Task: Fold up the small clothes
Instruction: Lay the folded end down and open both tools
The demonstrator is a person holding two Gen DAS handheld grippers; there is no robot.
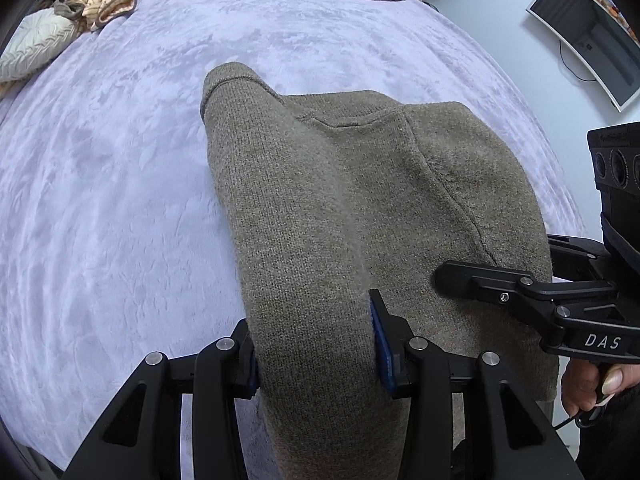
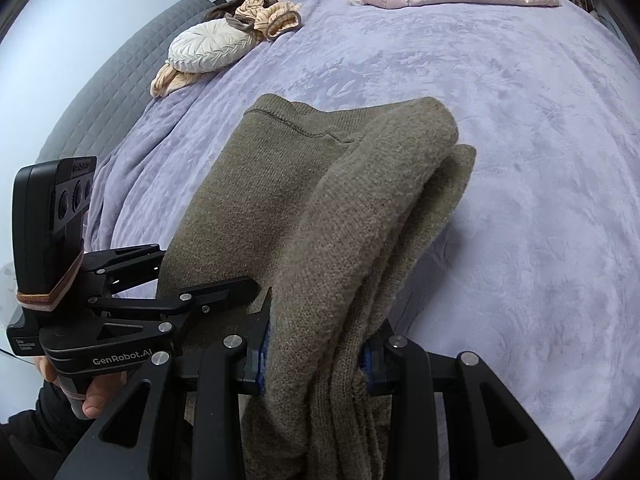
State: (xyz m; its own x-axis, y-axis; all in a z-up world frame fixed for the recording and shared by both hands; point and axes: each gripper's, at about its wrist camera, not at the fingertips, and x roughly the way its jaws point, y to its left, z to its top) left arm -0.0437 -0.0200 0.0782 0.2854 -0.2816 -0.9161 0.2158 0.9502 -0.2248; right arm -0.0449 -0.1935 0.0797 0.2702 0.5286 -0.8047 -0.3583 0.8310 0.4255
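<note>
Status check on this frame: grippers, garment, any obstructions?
Left gripper and right gripper both shut on the olive knit sweater. Sweater bunched, draped onto lavender blanket. Nothing in the way.

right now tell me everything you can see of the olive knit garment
The olive knit garment is a small fuzzy sweater-like piece with stitched seams, folded over into several layers. It is pinched at both near corners: the left hand-held gripper and the right hand-held gripper are each clamped on a thick bunch. Its far end drapes toward the lavender blanket; whether it touches is unclear.
</note>
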